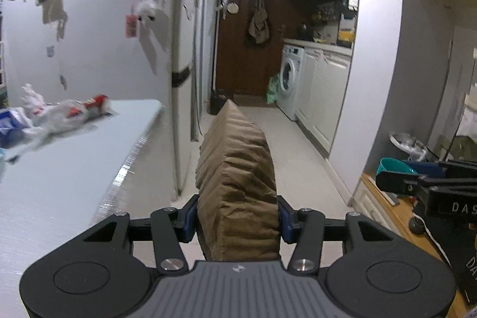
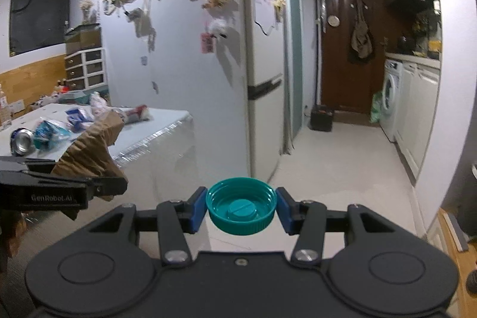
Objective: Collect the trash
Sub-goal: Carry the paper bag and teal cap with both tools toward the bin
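My left gripper [image 1: 237, 218] is shut on a crumpled brown paper bag [image 1: 235, 178] that stands up between the blue pads; the same paper bag [image 2: 89, 151] shows at the left of the right wrist view. My right gripper [image 2: 241, 209] is shut on a teal plastic lid [image 2: 241, 209], hollow side up; the teal lid [image 1: 396, 167] also appears at the right of the left wrist view. Both are held in the air beside the white table [image 1: 68, 175]. On the table [image 2: 167, 124] lie a crushed can [image 2: 21, 141], plastic wrappers [image 2: 49, 134] and a red-and-white wrapper [image 1: 74, 112].
A tall white fridge [image 2: 262, 64] with hanging ornaments stands past the table. A pale tiled hallway floor [image 1: 286, 145] leads to a brown door [image 1: 244, 49], with a washing machine [image 1: 290, 79] and white cabinets on the right. A wooden surface [image 1: 396, 216] lies at lower right.
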`<control>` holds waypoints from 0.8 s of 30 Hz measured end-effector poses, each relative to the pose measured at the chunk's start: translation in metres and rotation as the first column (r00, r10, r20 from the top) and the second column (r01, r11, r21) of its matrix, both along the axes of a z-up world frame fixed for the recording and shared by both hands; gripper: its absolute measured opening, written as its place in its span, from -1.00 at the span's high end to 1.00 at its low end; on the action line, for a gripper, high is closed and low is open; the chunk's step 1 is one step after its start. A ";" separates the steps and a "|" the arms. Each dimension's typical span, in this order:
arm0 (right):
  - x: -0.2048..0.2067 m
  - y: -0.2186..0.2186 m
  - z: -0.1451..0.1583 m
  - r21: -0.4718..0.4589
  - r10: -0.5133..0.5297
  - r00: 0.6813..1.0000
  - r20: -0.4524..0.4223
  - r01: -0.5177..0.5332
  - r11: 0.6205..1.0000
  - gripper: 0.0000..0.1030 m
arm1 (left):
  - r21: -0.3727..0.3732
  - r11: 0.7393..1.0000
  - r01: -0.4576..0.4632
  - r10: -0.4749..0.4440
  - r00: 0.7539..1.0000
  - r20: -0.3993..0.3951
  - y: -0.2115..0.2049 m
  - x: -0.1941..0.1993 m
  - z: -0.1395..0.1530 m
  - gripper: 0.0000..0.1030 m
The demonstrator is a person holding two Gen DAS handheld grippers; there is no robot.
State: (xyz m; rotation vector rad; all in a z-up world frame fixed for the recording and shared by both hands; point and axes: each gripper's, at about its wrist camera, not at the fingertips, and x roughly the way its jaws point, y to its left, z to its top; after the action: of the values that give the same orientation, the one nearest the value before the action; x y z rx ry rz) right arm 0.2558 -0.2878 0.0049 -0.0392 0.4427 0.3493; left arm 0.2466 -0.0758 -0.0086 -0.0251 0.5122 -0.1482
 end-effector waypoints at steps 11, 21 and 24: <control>0.051 -0.042 -0.064 0.010 -0.041 0.981 -0.190 0.044 0.999 0.03 | -0.049 0.998 0.037 -0.045 0.986 -0.162 -0.037 0.062 -0.079 -0.01; 0.112 -0.048 -0.148 0.025 -0.087 0.901 -0.425 0.108 0.994 0.03 | -0.081 0.996 0.030 -0.057 0.929 -0.366 -0.045 0.112 -0.193 -0.01; 0.128 -0.042 -0.174 0.005 -0.092 0.869 -0.486 0.108 0.994 0.03 | -0.084 0.996 0.019 -0.053 0.903 -0.426 -0.040 0.123 -0.227 -0.01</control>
State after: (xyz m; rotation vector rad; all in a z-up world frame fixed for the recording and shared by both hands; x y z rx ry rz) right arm 0.3843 -0.3300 -0.1688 0.1062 0.9368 0.2605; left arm 0.3701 -0.1156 -0.2358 -0.1267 0.9485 -0.2008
